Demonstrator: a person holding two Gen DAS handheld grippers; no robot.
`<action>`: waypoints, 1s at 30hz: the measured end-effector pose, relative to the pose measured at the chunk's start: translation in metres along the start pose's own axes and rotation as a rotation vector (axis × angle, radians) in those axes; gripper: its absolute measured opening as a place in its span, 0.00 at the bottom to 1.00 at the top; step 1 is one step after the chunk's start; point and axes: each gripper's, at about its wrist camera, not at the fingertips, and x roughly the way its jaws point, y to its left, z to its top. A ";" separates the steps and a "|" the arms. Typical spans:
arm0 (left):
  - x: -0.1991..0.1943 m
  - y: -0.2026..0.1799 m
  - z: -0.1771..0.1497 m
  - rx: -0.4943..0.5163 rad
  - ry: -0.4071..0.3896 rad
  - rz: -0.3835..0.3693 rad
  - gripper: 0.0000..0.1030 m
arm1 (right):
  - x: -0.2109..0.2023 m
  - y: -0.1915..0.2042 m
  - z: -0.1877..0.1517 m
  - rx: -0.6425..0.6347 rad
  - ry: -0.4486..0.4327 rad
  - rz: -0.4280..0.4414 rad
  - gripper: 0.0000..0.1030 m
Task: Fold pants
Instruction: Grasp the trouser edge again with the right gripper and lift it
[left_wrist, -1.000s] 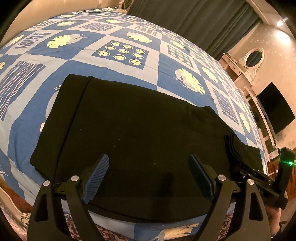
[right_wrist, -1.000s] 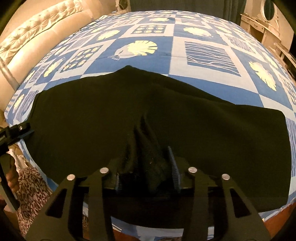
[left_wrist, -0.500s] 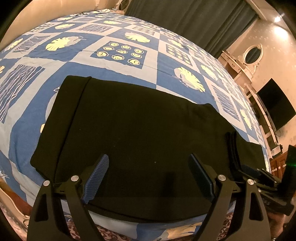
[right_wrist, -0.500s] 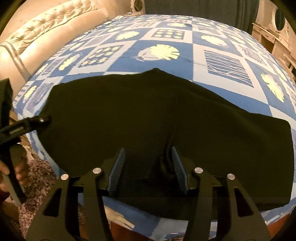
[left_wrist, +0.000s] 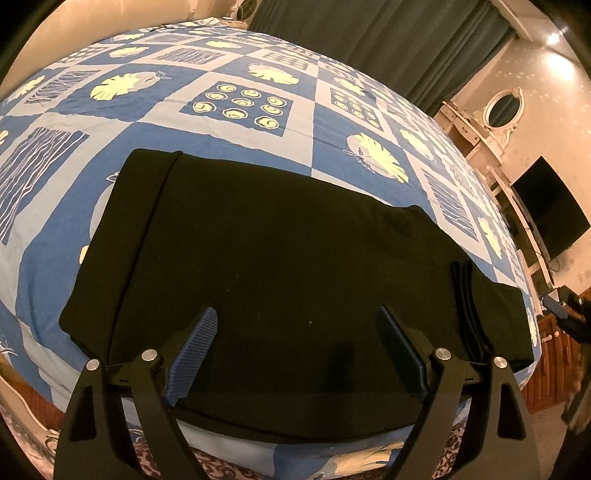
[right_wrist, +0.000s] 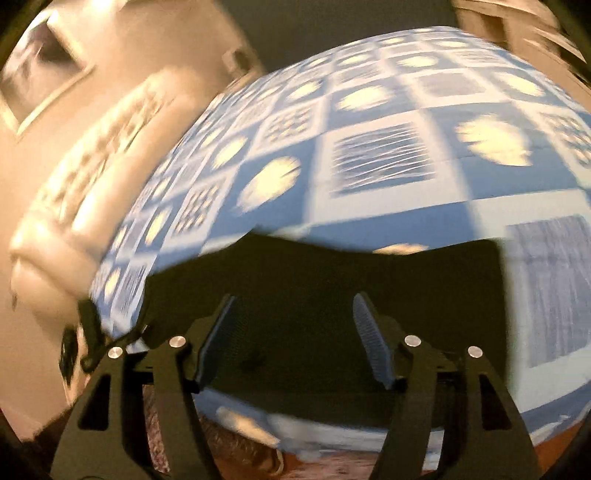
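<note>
**Both tongs off the cloth**

Bedspread (left_wrist: 236, 122) fills both views. Black pants (left_wrist: 295, 258) lie folded flat, lower centre. My left gripper (left_wrist: 295, 328) spread wide above the fabric, gripping nothing. My right gripper (right_wrist: 295, 325), view blurred, has just been opening; nothing between its jaws, pants (right_wrist: 332, 288) beneath.

My left gripper (left_wrist: 295, 339) hangs over the near edge of the pants (left_wrist: 280, 258), jaws spread wide and empty. My right gripper (right_wrist: 295, 332), jaws just opening, holds nothing above the pants.
</note>
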 end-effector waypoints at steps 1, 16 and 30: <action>0.000 0.000 0.000 0.000 0.000 0.000 0.84 | -0.006 -0.023 0.005 0.047 -0.012 -0.001 0.64; 0.000 0.001 0.001 0.010 -0.002 0.011 0.84 | 0.052 -0.214 -0.007 0.599 0.027 0.286 0.63; 0.000 0.000 0.000 0.012 -0.002 0.010 0.84 | 0.072 -0.221 -0.007 0.622 0.045 0.279 0.25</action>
